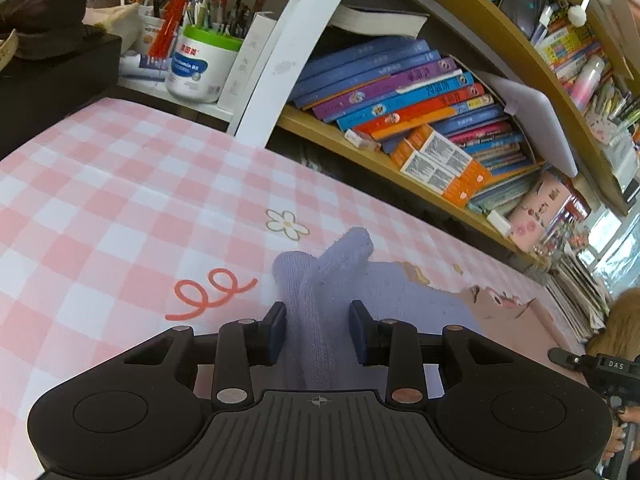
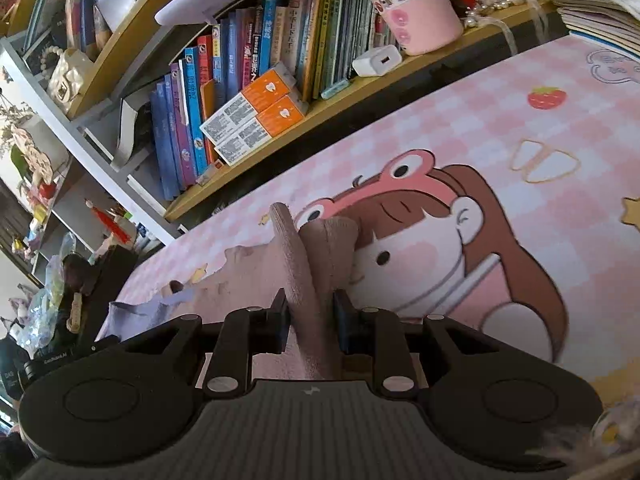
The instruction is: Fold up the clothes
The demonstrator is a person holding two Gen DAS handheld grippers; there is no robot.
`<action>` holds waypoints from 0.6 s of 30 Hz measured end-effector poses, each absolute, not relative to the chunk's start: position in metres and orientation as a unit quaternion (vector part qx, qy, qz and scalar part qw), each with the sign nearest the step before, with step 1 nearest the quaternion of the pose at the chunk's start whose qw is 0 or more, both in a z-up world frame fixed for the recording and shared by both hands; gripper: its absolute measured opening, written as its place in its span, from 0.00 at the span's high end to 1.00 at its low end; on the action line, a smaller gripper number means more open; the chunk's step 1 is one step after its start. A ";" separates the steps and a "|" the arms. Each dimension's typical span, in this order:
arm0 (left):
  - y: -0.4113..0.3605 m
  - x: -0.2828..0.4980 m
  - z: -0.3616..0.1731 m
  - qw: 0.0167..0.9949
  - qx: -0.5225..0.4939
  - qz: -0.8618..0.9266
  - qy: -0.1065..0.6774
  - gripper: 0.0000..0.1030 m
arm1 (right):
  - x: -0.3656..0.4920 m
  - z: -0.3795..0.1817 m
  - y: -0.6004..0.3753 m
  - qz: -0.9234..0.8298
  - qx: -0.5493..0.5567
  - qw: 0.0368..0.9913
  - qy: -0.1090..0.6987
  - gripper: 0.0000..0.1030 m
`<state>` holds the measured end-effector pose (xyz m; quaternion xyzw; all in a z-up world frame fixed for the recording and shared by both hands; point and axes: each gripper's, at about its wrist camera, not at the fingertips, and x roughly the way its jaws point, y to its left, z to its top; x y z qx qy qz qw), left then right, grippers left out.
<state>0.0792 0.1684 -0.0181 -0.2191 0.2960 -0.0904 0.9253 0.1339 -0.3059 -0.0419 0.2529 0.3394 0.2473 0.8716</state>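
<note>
My left claw (image 1: 320,330) has a bunched ridge of the pale lilac knitted garment (image 1: 320,280) running up between its two fingers. In the left wrist view a sliver of gap shows on either side of the cloth, so I cannot tell whether the pads truly pinch it or only stand close around it. The fold rises ahead of the claw and ends in a blunt rolled tip, with the rest of the fabric spreading low to the right over the pink checked mat (image 1: 100,200) that covers the counter.

My right claw (image 2: 310,320) is clenched on another fold of the same garment (image 2: 316,256), which looks dusty pink-mauve in this light. Both dark pads press against the cloth, and the gathered fabric stands up in two lobes just beyond the fingertips. To the left the garment trails flat across the mat (image 2: 540,128), its edge ragged against the print of a cartoon girl (image 2: 432,248) in a frog hood.

Behind the counter a wooden bookshelf (image 1: 360,152) holds leaning books, and two orange boxes (image 2: 256,120) lie on it.
</note>
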 end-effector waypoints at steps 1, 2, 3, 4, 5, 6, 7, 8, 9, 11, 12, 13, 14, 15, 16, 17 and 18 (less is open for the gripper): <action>0.169 0.078 -0.019 0.927 -0.219 -0.092 0.291 0.68 | 0.135 -0.044 -0.308 0.250 0.258 0.870 0.338 0.79; 0.169 0.076 -0.020 0.929 -0.219 -0.092 0.286 0.67 | 0.135 -0.045 -0.309 0.252 0.264 0.868 0.337 0.79; 0.170 0.075 -0.021 0.929 -0.220 -0.089 0.284 0.67 | 0.136 -0.047 -0.311 0.254 0.269 0.866 0.336 0.79; 0.170 0.074 -0.020 0.931 -0.218 -0.083 0.281 0.66 | 0.136 -0.047 -0.313 0.256 0.274 0.864 0.337 0.79; 0.169 0.071 -0.020 0.933 -0.214 -0.072 0.278 0.64 | 0.135 -0.047 -0.314 0.256 0.274 0.864 0.337 0.79; 0.169 0.068 -0.019 0.936 -0.211 -0.060 0.275 0.61 | 0.134 -0.046 -0.315 0.255 0.273 0.865 0.336 0.78; 0.169 0.064 -0.018 0.939 -0.206 -0.046 0.271 0.48 | 0.132 -0.045 -0.314 0.251 0.265 0.869 0.334 0.77; 0.167 0.058 -0.016 0.944 -0.196 -0.026 0.263 0.30 | 0.130 -0.043 -0.314 0.247 0.257 0.874 0.331 0.75; 0.165 0.052 -0.014 0.949 -0.187 -0.005 0.255 0.25 | 0.127 -0.041 -0.313 0.243 0.249 0.878 0.328 0.70; 0.162 0.037 -0.010 0.956 -0.176 0.016 0.234 0.24 | 0.120 -0.037 -0.314 0.237 0.235 0.887 0.319 0.65; 0.162 0.031 -0.008 0.958 -0.176 0.016 0.224 0.24 | 0.116 -0.036 -0.315 0.234 0.229 0.891 0.314 0.65; 0.161 0.026 -0.007 0.961 -0.175 0.017 0.216 0.24 | 0.113 -0.034 -0.315 0.232 0.222 0.895 0.310 0.65; 0.157 0.021 -0.006 0.963 -0.170 0.017 0.210 0.24 | 0.109 -0.032 -0.316 0.229 0.216 0.899 0.305 0.65; 0.154 0.016 -0.004 0.965 -0.165 0.018 0.205 0.24 | 0.105 -0.031 -0.316 0.226 0.209 0.903 0.300 0.65; 0.150 0.013 -0.004 0.966 -0.159 0.019 0.204 0.24 | 0.101 -0.029 -0.317 0.223 0.202 0.907 0.295 0.66; 0.147 0.012 -0.004 0.966 -0.155 0.017 0.208 0.24 | 0.098 -0.028 -0.317 0.220 0.196 0.910 0.290 0.66; 0.144 0.010 -0.004 0.965 -0.152 0.015 0.212 0.24 | 0.094 -0.026 -0.318 0.217 0.189 0.914 0.286 0.67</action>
